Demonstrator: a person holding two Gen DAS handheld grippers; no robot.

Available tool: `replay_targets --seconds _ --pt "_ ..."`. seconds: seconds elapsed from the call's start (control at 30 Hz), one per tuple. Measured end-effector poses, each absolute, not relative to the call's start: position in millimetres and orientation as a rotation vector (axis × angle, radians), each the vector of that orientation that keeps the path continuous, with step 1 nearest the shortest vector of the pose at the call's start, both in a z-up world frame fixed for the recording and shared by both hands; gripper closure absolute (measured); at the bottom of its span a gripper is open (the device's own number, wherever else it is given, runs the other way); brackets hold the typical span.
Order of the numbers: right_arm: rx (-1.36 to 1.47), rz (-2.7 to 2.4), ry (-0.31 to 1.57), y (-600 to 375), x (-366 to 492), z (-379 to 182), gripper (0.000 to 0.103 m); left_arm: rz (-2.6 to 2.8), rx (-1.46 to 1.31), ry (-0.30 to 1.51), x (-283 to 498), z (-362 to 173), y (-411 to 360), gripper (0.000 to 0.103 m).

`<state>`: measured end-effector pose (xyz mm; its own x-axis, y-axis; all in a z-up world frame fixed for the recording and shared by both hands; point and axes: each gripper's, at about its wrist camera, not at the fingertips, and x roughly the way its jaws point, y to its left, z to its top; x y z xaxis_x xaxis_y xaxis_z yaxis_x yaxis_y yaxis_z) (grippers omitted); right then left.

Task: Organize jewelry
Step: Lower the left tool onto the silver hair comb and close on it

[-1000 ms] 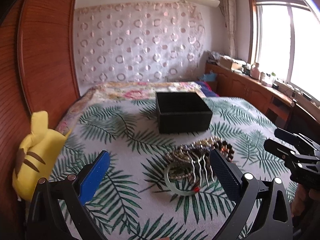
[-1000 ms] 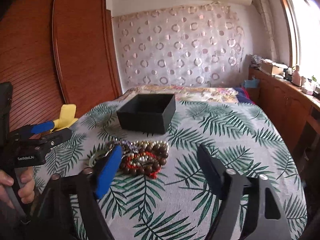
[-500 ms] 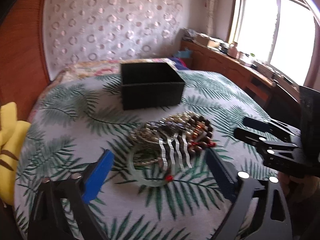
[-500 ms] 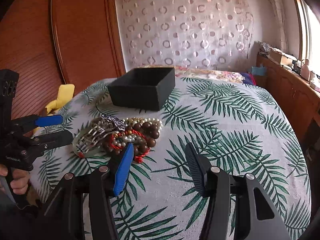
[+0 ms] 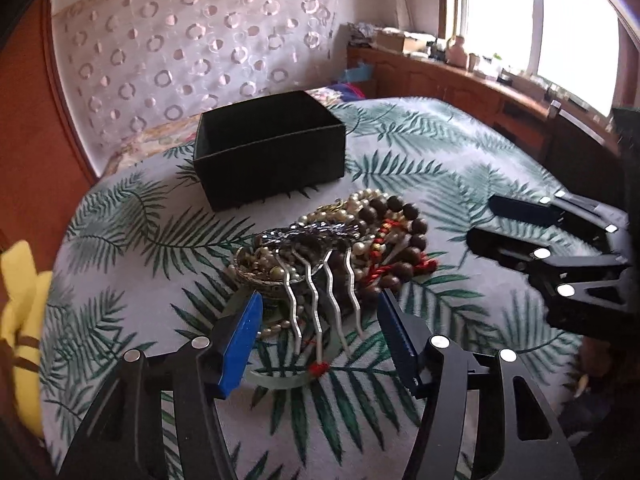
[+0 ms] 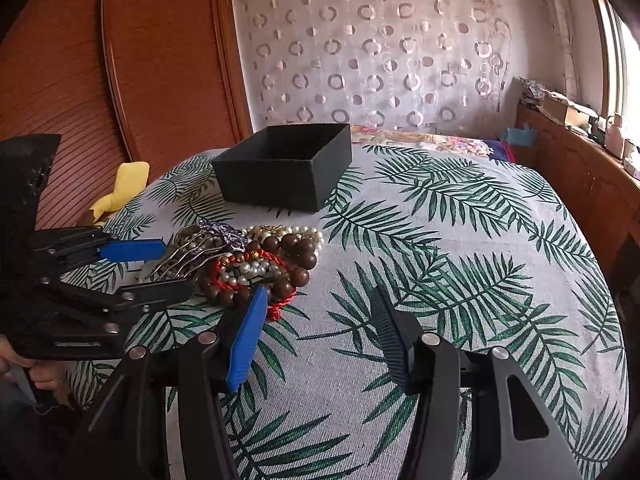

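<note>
A pile of jewelry (image 5: 340,248) lies on the leaf-print cloth: a silver hair comb (image 5: 320,300), brown wooden beads (image 5: 404,216), pearl strands, a red cord bracelet and a pale green bangle (image 5: 280,380). The pile also shows in the right wrist view (image 6: 256,256). An open black box (image 5: 268,152) stands just behind it (image 6: 284,168). My left gripper (image 5: 320,320) is open, its fingers on either side of the comb's prongs. My right gripper (image 6: 316,312) is open and empty, just right of the pile.
A yellow plush toy (image 5: 20,320) sits at the left edge by the wooden headboard (image 6: 140,60). A wooden cabinet (image 5: 460,88) with clutter runs under the window on the right. The leaf-print cloth (image 6: 460,260) stretches to the right of the pile.
Both grippers have moved forward toward the pile. The left gripper now straddles the comb's prongs. The right gripper has narrowed a little and come beside the beads.
</note>
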<state>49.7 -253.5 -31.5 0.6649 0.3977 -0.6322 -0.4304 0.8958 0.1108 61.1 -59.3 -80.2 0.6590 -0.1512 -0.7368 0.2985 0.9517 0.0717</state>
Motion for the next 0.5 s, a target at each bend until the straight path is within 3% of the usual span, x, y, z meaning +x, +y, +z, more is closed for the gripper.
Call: replay_targets --seconds 0.13,0.27,0.5 --pt "-0.048 0.472 0.704 -253.5 50.7 -31.1 0.047 -0.222 0.282 0.791 59.9 -80.1 -66.1 0.051" --pt "-0.050 0.476 0.703 -253.3 50.0 -30.9 0.047 -0.232 0.325 0.795 60.3 -81.1 -67.6 0.070" --pt "-0.051 0.475 0.701 -253.2 50.1 -30.8 0.047 -0.281 0.265 0.784 61.0 -73.0 -49.0 0.073"
